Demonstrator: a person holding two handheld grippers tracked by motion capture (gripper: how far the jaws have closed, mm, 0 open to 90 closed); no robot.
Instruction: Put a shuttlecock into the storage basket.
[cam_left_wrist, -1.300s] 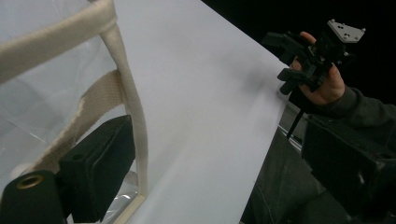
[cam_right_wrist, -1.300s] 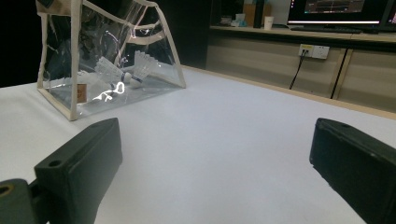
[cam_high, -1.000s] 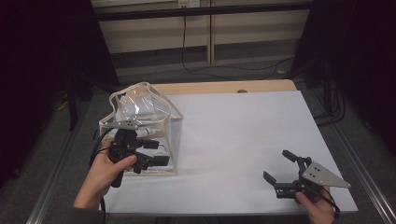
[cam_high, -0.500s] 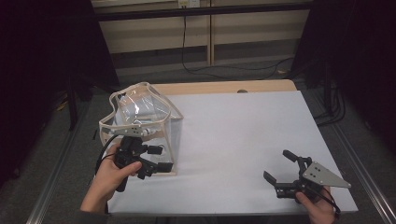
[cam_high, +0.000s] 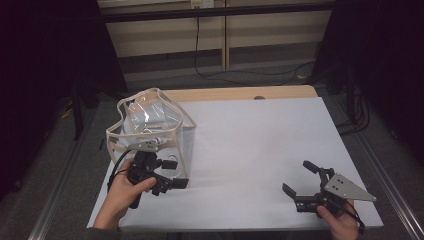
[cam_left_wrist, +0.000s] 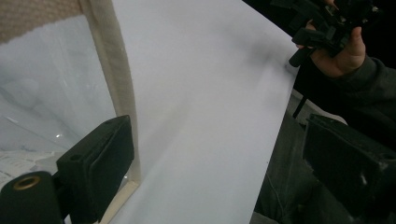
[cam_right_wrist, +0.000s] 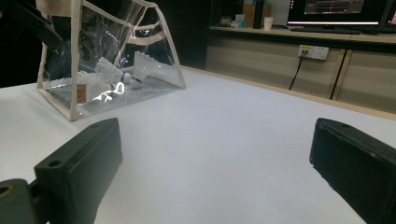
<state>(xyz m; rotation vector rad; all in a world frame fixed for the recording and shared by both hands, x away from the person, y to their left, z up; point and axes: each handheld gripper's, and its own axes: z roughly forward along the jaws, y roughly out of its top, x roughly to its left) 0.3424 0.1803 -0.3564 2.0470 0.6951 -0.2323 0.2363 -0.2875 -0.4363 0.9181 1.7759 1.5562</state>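
Left gripper (cam_high: 172, 175), jaws apart, seemingly just beside clear bag (cam_high: 150, 122).

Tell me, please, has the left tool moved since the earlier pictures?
Yes. The left tool has drawn back toward the near table edge, along the clear plastic bag with beige trim, which has stayed put.

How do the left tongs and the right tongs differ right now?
The left tongs sit at the near corner of the clear bag; the right tongs rest far from it on bare white table. The right carries a grey plate; none shows on the left. Both are open and empty.
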